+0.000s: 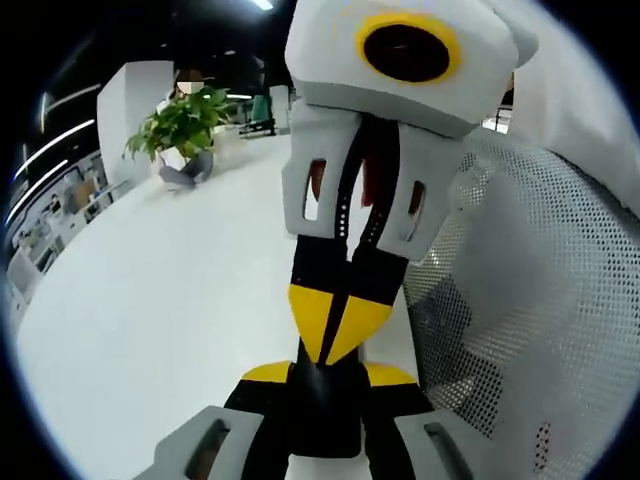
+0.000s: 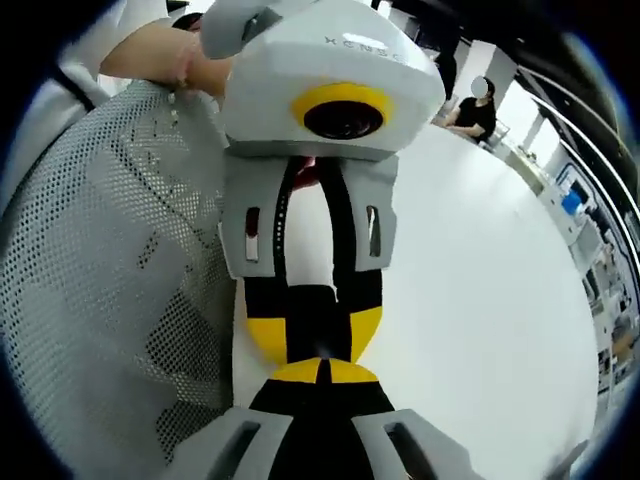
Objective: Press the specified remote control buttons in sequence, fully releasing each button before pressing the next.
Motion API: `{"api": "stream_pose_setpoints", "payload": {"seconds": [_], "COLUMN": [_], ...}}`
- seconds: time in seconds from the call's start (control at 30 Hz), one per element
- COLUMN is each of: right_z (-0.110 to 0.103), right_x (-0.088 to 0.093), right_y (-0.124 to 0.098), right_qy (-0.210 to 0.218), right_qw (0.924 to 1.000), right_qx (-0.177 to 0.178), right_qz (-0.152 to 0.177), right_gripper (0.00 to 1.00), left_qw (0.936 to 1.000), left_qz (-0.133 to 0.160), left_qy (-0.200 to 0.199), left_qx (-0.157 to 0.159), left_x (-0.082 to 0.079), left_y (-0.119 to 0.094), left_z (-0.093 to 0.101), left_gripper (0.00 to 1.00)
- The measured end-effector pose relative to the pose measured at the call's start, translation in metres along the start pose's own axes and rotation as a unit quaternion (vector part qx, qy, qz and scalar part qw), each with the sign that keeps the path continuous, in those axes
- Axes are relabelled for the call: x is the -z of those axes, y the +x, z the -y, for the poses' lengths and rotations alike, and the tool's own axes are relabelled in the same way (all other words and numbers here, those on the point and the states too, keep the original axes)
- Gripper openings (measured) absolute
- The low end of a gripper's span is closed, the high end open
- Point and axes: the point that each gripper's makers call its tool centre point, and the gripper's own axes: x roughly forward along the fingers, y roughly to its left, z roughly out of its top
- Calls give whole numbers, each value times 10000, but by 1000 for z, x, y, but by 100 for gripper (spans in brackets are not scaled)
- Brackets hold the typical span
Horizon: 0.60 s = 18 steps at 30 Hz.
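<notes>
My left gripper (image 1: 328,378) rises from the bottom of the left gripper view. Its yellow-tipped jaws stand a little apart, shut on a slim black object (image 1: 325,412), apparently the remote control seen end-on; no buttons show. My right gripper (image 1: 335,325) comes down from the top, shut, its pointed yellow tip touching the top end of that black object. In the right gripper view my right gripper (image 2: 325,372) is shut at the bottom. The left gripper (image 2: 318,338) faces it from above with the black object (image 2: 322,312) between its jaws.
A white table (image 1: 160,300) lies under both grippers. A white mesh chair back (image 1: 520,300), (image 2: 110,250) stands close beside them. A potted plant (image 1: 183,135) sits at the table's far end. A person (image 2: 478,112) sits at the table's far side, and a hand (image 2: 150,50) holds the left gripper.
</notes>
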Motion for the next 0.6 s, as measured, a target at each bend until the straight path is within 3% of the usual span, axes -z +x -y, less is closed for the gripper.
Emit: {"api": "stream_pose_setpoints", "payload": {"seconds": [0.17,0.47,0.6], "right_z": [-1,-5,-3], "right_x": [2,6,8], "right_y": [-3,-4,-7], "right_qy": [340,246,678], "right_qw": [9991,9994,9974], "right_qx": [-245,-195,-246], "right_qz": [3,-107,17], "right_gripper": [0,0,0], "left_qw": [10000,10000,10000], "left_qz": [45,65,67], "left_qy": [-51,-49,-65], "left_qx": [1,24,6], "left_x": [0,-1,0], "left_y": [-1,0,-1], "left_z": [0,0,0], "left_gripper": [25,25,25]}}
